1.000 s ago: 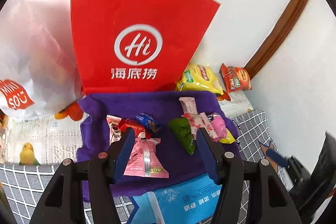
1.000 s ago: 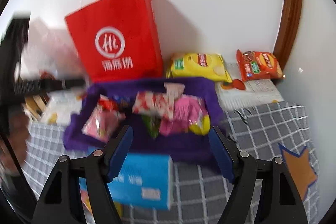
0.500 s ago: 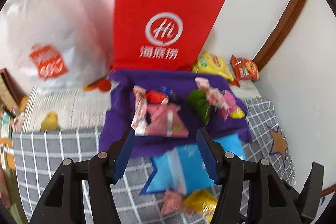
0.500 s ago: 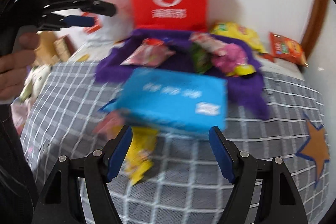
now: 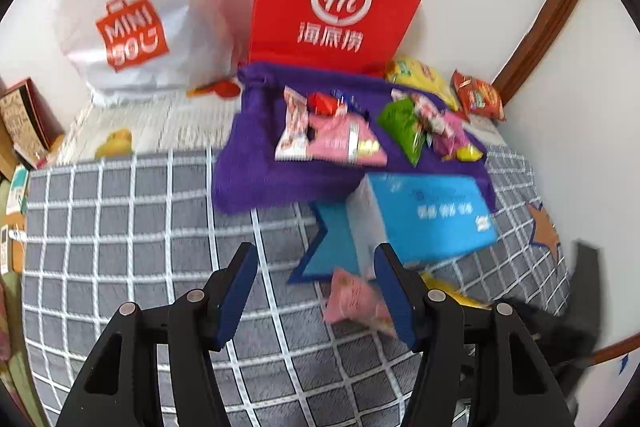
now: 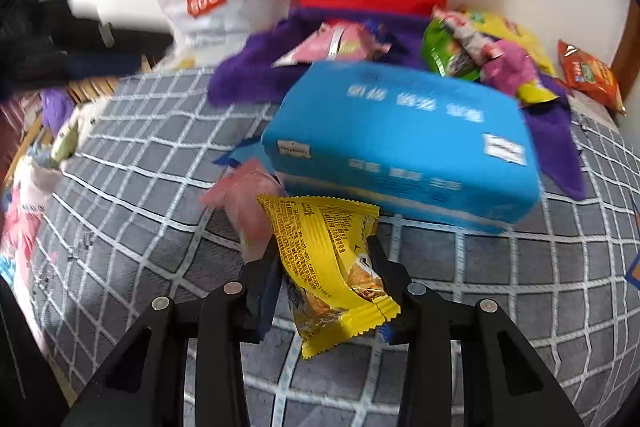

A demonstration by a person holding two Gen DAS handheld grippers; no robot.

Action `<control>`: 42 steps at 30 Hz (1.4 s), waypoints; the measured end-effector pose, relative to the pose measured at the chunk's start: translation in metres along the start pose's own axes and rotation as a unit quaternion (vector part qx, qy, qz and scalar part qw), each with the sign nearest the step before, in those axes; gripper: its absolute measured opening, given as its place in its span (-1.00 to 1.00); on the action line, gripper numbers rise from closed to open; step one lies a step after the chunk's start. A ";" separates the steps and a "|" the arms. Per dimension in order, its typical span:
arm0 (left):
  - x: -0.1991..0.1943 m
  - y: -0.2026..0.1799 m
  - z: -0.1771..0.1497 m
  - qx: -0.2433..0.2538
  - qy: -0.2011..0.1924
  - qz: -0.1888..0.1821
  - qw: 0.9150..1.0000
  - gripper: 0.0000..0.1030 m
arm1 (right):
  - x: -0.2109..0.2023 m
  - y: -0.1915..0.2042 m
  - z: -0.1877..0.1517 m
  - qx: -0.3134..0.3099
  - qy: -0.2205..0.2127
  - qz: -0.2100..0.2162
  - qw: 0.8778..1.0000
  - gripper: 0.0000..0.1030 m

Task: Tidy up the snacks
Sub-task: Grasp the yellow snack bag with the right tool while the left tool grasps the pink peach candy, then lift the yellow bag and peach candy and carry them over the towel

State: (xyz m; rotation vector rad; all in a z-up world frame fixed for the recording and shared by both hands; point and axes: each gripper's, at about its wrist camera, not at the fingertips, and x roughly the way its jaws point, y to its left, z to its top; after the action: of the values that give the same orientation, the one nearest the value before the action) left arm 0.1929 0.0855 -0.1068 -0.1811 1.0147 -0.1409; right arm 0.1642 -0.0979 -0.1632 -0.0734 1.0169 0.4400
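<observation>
1. Comparing with half a second earlier: the right gripper, then spread empty, is now clamped on the yellow snack packet, just in front of the blue box; one pick is judged begun.
2. The left gripper is held spread and empty, just in front of the blue box.
3. Counted: one pink packet beside the box; one purple cloth behind it, bearing roughly eight packets (blurred); two bags; two crisp packs.
</observation>
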 end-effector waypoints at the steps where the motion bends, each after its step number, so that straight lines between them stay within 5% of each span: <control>1: 0.006 0.000 -0.005 -0.001 0.006 -0.001 1.000 0.13 | -0.005 -0.004 -0.002 0.003 -0.006 -0.004 1.000 -0.23; 13: 0.074 -0.038 -0.050 0.038 0.062 -0.042 0.997 0.17 | -0.040 -0.090 -0.037 0.084 -0.034 -0.089 0.992 -0.23; 18: 0.077 -0.062 -0.063 0.084 0.016 0.001 0.996 0.30 | -0.044 -0.104 -0.045 0.086 -0.044 -0.100 0.990 -0.22; 22: 0.080 -0.078 -0.075 0.135 -0.010 0.054 0.989 0.16 | -0.033 -0.109 -0.037 0.076 -0.048 -0.104 0.991 -0.22; 27: 0.075 -0.074 -0.083 0.122 -0.041 0.053 0.990 0.03 | -0.018 -0.113 -0.035 0.075 -0.064 -0.109 0.989 -0.21; 42: 0.075 -0.073 -0.081 0.107 -0.042 0.041 0.993 0.06 | 0.002 -0.113 -0.034 0.068 -0.037 -0.121 0.990 -0.13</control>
State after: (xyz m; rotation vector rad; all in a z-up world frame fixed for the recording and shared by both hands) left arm 0.1608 -0.0075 -0.1952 0.0489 0.9151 -0.1649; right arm 0.1814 -0.2090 -0.1995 -0.0574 0.9491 0.1505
